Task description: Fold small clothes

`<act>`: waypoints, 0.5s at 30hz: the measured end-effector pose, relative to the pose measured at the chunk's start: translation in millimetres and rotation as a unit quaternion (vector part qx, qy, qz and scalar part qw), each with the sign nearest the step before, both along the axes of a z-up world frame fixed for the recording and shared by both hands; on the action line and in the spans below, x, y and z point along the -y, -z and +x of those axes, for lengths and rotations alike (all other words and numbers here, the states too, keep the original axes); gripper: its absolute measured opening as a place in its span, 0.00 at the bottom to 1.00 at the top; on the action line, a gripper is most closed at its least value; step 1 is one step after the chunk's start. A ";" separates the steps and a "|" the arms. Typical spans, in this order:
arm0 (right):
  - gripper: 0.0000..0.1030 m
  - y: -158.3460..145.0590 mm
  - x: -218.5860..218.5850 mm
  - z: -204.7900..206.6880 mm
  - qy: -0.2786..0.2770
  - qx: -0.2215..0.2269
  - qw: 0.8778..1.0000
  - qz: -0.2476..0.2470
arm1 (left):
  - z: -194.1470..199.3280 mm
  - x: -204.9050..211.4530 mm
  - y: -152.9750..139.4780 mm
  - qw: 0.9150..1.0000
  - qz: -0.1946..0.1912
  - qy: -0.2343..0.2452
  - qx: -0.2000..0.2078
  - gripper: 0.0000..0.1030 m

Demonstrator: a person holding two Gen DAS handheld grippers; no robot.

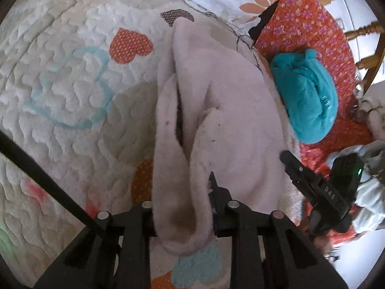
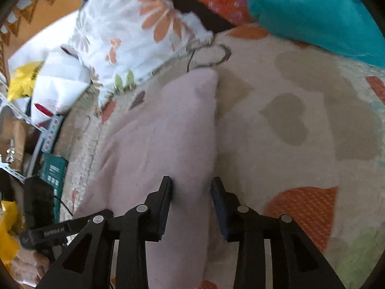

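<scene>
A pale pink fleece garment lies on the heart-print quilt. My left gripper is shut on a bunched fold of its near edge, and the left finger is hidden by the cloth. In the right wrist view the same pink garment runs away from me. My right gripper has its fingers on either side of the garment's right edge, with a gap still showing between pads and cloth. The right gripper also shows at the right of the left wrist view.
A folded teal garment sits on an orange floral cloth to the right. A white floral pillow lies beyond the quilt. Wooden chair rungs are at the far right. Boxes and yellow bags sit at the left.
</scene>
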State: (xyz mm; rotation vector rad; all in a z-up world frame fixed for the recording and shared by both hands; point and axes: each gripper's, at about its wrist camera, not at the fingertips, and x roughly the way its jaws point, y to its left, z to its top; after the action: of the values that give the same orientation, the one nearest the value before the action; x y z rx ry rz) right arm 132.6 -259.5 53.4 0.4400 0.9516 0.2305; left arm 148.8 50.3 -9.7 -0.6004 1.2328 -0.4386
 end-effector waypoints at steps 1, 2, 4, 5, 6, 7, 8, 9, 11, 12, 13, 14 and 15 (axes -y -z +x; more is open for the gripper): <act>0.38 -4.3 2.8 -6.6 0.003 0.009 1.000 -0.006 | -5.2 -7.4 2.3 1.000 -0.011 0.002 -0.004 0.21; 0.38 -10.8 4.5 -16.1 0.006 0.022 1.000 -0.022 | -5.4 -9.0 4.3 1.000 -0.014 0.004 -0.007 0.20; 0.37 -24.0 -0.3 -31.6 -0.004 0.046 0.998 -0.038 | -9.6 -12.1 9.0 1.000 -0.022 0.012 -0.014 0.19; 0.37 -29.3 -5.1 -37.6 -0.014 0.054 0.998 -0.042 | -10.9 -12.8 10.7 1.000 -0.020 0.014 -0.015 0.19; 0.37 -34.0 -12.2 -42.7 -0.026 0.061 0.997 -0.046 | -10.9 -10.6 12.0 1.000 -0.016 0.017 -0.015 0.19; 0.37 -37.6 -20.2 -48.0 -0.041 0.067 0.996 -0.052 | -12.0 -9.5 13.3 1.000 -0.014 0.017 -0.016 0.19; 0.37 -39.0 -30.0 -51.9 -0.059 0.068 0.994 -0.059 | -14.1 -10.2 13.9 1.000 -0.015 0.017 -0.017 0.19; 0.37 -37.3 -40.8 -56.2 -0.076 0.062 0.993 -0.066 | -14.3 -11.2 13.9 1.000 -0.019 0.015 -0.017 0.19; 0.39 -28.9 -54.9 -65.9 -0.089 0.049 0.992 -0.079 | -16.5 -12.4 12.6 1.000 -0.019 0.016 -0.014 0.19; 0.47 -22.9 -59.6 -70.0 -0.088 0.043 0.991 -0.094 | -17.8 -13.9 11.5 1.000 -0.020 0.017 -0.011 0.19; 0.55 -16.7 -63.9 -72.4 -0.085 0.036 0.989 -0.112 | -17.4 -13.7 10.3 1.000 -0.020 0.018 -0.009 0.19; 0.56 -7.0 -68.0 -75.8 -0.082 0.026 0.988 -0.130 | -17.1 -13.7 9.6 1.000 -0.021 0.018 -0.008 0.19; 0.54 2.8 -70.2 -78.2 -0.083 0.014 0.987 -0.135 | -16.9 -14.2 8.3 1.000 -0.025 0.016 -0.005 0.19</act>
State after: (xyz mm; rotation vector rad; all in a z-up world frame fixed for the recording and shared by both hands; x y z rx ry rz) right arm 54.3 -189.4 50.6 0.1084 0.9772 0.2536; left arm 131.8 64.5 -18.0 -0.6260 1.2454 -0.4947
